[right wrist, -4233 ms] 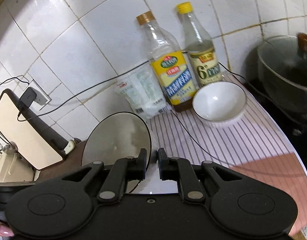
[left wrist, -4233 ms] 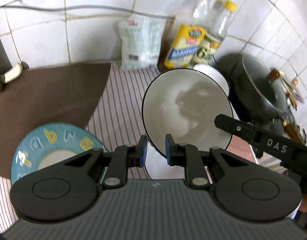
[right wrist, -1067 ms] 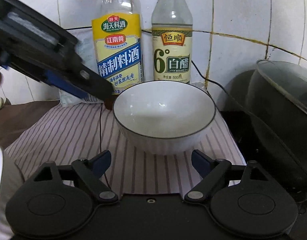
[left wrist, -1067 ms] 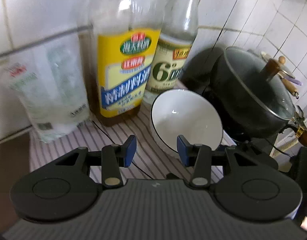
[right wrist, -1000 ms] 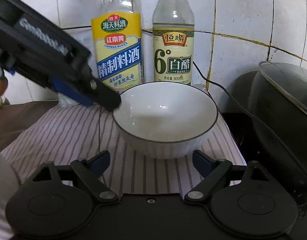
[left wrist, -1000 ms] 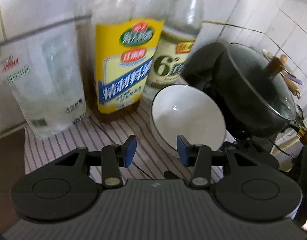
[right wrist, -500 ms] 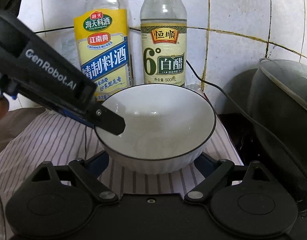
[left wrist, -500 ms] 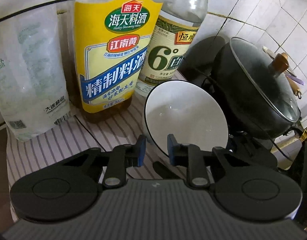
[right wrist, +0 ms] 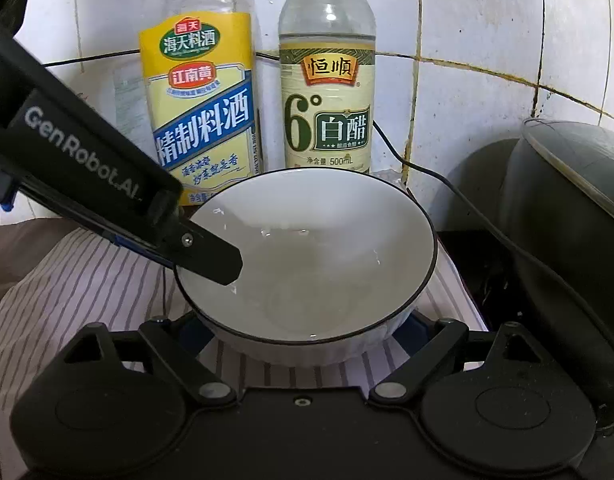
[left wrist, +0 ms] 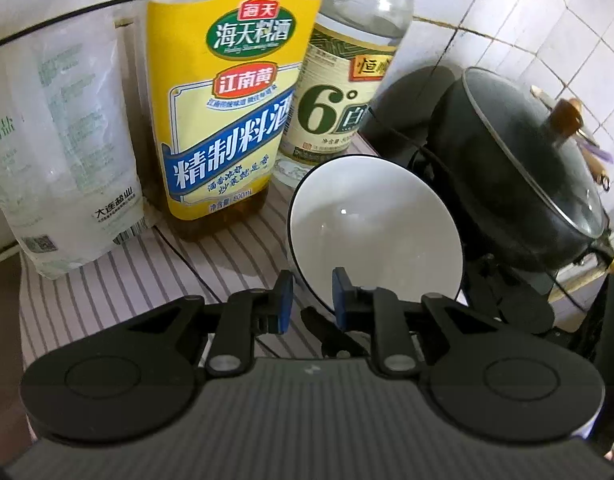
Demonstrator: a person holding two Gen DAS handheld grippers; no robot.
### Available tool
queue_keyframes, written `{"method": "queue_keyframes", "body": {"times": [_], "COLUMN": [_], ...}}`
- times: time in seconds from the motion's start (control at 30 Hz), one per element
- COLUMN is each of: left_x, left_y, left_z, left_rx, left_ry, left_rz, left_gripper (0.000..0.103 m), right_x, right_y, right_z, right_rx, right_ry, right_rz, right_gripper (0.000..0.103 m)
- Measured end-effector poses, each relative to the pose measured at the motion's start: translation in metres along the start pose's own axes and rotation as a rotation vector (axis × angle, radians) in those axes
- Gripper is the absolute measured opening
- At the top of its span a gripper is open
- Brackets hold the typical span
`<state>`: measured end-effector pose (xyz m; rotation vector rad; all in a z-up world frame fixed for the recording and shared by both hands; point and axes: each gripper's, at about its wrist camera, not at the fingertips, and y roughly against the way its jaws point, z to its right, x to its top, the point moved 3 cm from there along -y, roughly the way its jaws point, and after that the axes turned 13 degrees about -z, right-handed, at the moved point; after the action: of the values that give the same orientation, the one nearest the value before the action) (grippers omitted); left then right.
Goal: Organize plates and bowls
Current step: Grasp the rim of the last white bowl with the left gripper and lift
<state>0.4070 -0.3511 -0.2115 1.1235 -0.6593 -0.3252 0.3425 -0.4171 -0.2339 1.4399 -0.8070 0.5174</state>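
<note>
Bowl (right wrist: pixel 307 264) rim is being pinched by left tongs (left wrist: pixel 310 296); right tongs (right wrist: pixel 303 328), gaping wide, are being straddled round its base.

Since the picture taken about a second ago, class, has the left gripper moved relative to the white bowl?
Yes. In the right wrist view, the left gripper has come rightwards and down from beside the yellow-label bottle onto the white bowl rim, its jaws closing on it.
</note>
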Motion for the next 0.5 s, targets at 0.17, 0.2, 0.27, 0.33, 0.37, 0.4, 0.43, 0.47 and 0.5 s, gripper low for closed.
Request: {"method": "queue_keyframes", "body": {"times": [0.17, 0.2, 0.27, 0.33, 0.37, 0.4, 0.43, 0.47, 0.5], "left_x": [-0.005, -0.006, -0.009, -0.012, -0.014, -0.017, -0.020, -0.023, -0.027], "left_y": [0.014, 0.019, 0.029, 0.040, 0.046, 0.052, 0.059, 0.065, 0.072], "left_z": [0.003, 0.005, 0.008, 0.012, 0.014, 0.016, 0.018, 0.020, 0.022], "left_rx": [0.003, 0.008, 0.015, 0.018, 0.018, 0.019, 0.019, 0.020, 0.023], "left_ry": [-0.015, -0.020, -0.030, -0.038, -0.041, -0.042, -0.042, -0.043, -0.045], "left_rz": [0.000, 0.001, 0.003, 0.007, 0.009, 0.011, 0.013, 0.015, 0.019], "left_gripper": [0.019, 0.019, 0.019, 0.019, 0.019, 0.019, 0.019, 0.019, 0.019], "right_x": [-0.003, -0.003, -0.002, -0.003, -0.004, -0.004, -0.005, -0.006, -0.006], "right_y": [0.015, 0.019, 0.029, 0.041, 0.048, 0.055, 0.062, 0.069, 0.076], "right_z": [-0.008, -0.009, -0.012, -0.016, -0.018, -0.020, -0.023, -0.026, -0.030], "right_rx": [0.003, 0.004, 0.002, 0.002, 0.003, 0.003, 0.004, 0.004, 0.006], "right_ry": [0.004, 0.004, 0.009, 0.010, 0.011, 0.013, 0.015, 0.018, 0.021], "right_rz": [0.029, 0.033, 0.044, 0.056, 0.062, 0.067, 0.073, 0.077, 0.080], "right_gripper": [0.093, 0.093, 0.093, 0.093, 0.092, 0.092, 0.092, 0.092, 0.092]}}
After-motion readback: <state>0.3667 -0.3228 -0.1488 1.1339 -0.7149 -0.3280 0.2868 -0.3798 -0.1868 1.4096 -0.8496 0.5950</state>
